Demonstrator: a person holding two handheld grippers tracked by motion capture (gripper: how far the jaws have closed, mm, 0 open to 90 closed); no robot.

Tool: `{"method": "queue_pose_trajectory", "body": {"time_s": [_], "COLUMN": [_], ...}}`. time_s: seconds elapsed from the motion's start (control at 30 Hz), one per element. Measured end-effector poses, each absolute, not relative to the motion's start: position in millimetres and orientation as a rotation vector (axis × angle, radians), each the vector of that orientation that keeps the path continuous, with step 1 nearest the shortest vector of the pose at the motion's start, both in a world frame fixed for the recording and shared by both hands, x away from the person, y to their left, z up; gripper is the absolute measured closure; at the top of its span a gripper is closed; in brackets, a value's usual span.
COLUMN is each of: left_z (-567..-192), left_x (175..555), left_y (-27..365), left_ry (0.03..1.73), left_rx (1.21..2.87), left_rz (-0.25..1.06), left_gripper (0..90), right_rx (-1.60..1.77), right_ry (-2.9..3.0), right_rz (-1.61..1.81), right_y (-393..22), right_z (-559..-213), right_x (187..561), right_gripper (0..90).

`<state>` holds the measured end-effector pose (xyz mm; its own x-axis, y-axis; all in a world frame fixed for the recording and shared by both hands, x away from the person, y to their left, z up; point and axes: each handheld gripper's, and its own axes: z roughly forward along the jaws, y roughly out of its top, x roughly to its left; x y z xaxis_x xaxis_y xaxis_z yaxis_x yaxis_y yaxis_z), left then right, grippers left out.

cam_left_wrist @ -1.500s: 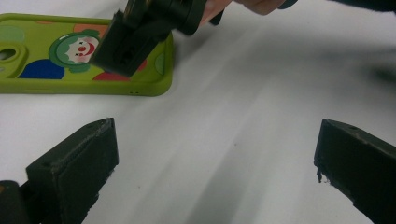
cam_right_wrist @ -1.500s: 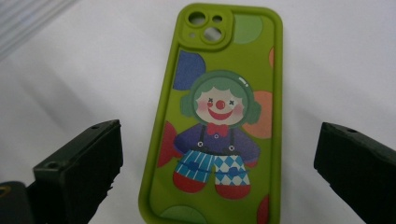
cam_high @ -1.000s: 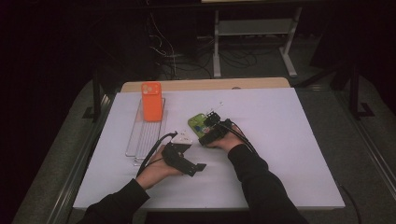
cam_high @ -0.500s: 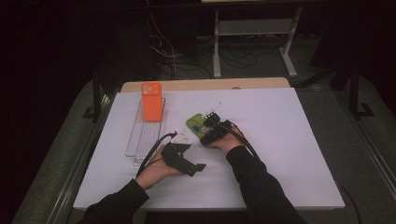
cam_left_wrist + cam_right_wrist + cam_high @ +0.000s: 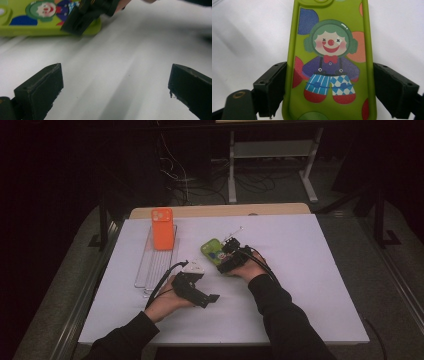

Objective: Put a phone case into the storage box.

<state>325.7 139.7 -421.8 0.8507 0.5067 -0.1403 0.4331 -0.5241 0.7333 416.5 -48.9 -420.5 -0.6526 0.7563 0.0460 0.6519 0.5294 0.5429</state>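
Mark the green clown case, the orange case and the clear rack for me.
green clown case (image 5: 329,67), right gripper view, on the clown's body
orange case (image 5: 162,230), high view, middle of its back
clear rack (image 5: 152,270), high view, bare ribs at the near end

Right tool (image 5: 226,254) at green case (image 5: 212,251)

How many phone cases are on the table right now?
2: the orange phone case stands on the clear rack at left; the green clown phone case lies flat mid-table between the right gripper jaws.
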Motion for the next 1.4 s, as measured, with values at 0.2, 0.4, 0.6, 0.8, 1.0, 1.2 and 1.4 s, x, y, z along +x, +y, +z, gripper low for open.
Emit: {"method": "queue_pose_trajectory", "body": {"time_s": [0.2,0.4,0.6,0.8,1.0,1.2,1.4], "left_z": [-423,-424,-424,-419,-402,-388,-377], "left_x": [327,327,332,334,344,348,353], "left_y": [139,139,140,137,138,129,119], "left_ry": [0.664,0.681,0.701,0.697,0.601,0.547,0.395], "left_rx": [2.223,2.223,2.235,2.238,2.250,2.235,2.276], "left_rz": [0.125,0.122,0.133,0.137,0.139,0.109,0.084], "left_gripper": [0.0,0.0,0.0,0.0,0.0,0.0,0.0], "right_rx": [1.165,1.117,1.073,1.015,0.926,0.826,0.706], "right_ry": [2.584,2.611,2.632,2.652,2.689,2.744,2.807], "right_rz": [0.796,0.800,0.816,0.815,0.770,0.774,0.785], "right_y": [-63,-76,-89,-105,-124,-142,-151], "right_z": [-410,-401,-394,-390,-387,-384,-380], "right_x": [411,404,395,386,378,371,365], "right_gripper": [15.5,15.4,15.4,15.5,15.4,15.4,15.4]}}
